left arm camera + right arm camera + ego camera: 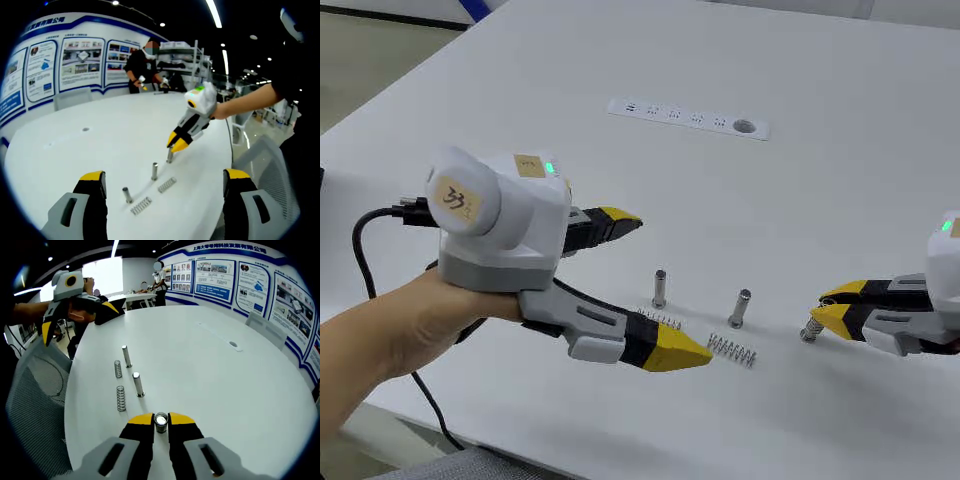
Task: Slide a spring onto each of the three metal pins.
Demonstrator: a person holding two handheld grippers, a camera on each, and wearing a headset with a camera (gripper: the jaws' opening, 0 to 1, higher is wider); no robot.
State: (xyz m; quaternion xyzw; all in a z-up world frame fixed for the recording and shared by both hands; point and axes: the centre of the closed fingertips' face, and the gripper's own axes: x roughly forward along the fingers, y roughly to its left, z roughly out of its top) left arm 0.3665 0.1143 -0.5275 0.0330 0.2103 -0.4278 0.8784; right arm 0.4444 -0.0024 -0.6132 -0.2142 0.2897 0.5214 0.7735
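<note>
2 bare metal pins (660, 288) stand upright near the front edge of the white table (800, 200). 2 springs (732, 350) lie flat just beside them, 1 partly hidden behind my left tongs (675, 286), whose jaws gape wide. My right tongs (161, 420) are narrow, pinching the third pin (810, 328), which seems ringed with coils. A tape label (458, 198) on the left tongs reads "33". A power strip (688, 118) sits farther back. The wall posters (215, 277) carry Chinese writing too small for me to read.
</note>
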